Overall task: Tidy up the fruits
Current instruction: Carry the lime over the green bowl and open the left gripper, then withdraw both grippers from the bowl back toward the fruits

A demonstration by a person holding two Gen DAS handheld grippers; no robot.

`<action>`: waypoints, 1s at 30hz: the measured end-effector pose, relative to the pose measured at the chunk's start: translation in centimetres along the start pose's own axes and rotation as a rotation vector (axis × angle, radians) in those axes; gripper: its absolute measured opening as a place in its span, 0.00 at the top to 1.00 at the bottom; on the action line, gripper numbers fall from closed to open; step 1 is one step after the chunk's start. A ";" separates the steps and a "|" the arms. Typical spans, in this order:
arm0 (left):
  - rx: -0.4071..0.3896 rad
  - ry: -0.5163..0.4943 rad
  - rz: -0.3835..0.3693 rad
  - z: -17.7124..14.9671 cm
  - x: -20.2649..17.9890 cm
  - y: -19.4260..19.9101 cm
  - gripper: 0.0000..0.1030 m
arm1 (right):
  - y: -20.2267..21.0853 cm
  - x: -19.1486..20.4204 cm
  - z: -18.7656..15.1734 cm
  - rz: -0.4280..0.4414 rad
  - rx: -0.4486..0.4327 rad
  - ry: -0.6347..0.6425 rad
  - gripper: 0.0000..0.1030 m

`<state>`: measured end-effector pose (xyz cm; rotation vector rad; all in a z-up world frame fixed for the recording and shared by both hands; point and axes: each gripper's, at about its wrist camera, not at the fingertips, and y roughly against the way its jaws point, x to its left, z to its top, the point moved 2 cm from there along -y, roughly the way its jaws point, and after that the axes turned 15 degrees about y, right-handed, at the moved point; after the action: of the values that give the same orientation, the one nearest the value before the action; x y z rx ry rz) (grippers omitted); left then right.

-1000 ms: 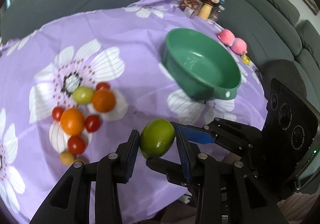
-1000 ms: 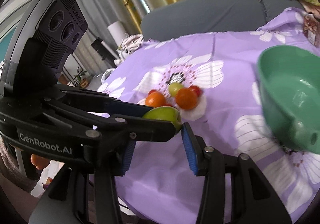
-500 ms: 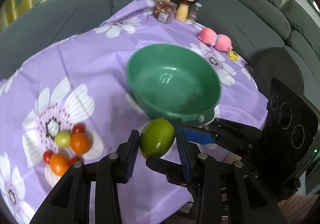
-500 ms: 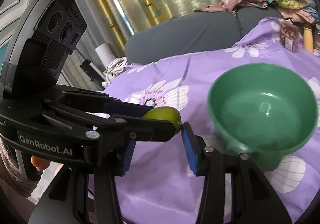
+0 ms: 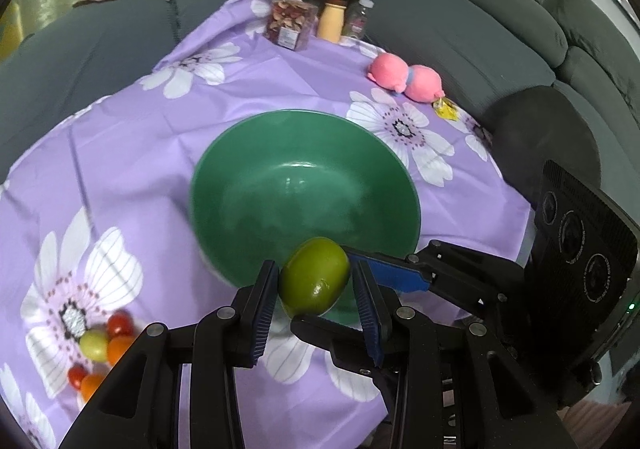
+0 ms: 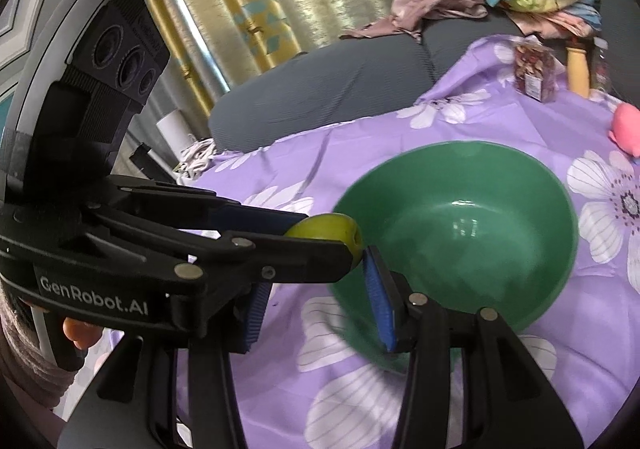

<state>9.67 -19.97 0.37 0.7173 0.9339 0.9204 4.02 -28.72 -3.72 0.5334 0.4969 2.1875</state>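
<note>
Fruit first: in the left wrist view a round green lime-like fruit (image 5: 314,281) sits clamped between the blue pads of the left tool (image 5: 314,291), hanging over the near rim of the deep green plastic bowl (image 5: 256,185) on the purple flowered cloth covering the desk (image 5: 132,153). Small red, orange and yellow-green fruits (image 5: 105,345) cluster by the desk's near left edge. In the right wrist view the right tool (image 6: 316,301) stands partly open with nothing between its pads, the left tool crossing in front with the fruit beside the bowl's left rim
</note>
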 end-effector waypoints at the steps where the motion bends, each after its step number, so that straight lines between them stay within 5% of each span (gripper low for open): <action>1: 0.006 -0.001 -0.004 0.2 -0.1 -0.3 0.63 | -0.1 -0.4 -0.1 -0.006 0.002 -0.009 0.56; 30: 0.081 0.047 -0.030 1.3 0.1 -3.4 0.59 | -0.7 -2.5 -1.0 -0.047 0.046 -0.057 0.52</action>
<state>12.00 -21.50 -1.91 0.7513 1.0254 0.8805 5.36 -30.48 -5.40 0.6016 0.5250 2.1139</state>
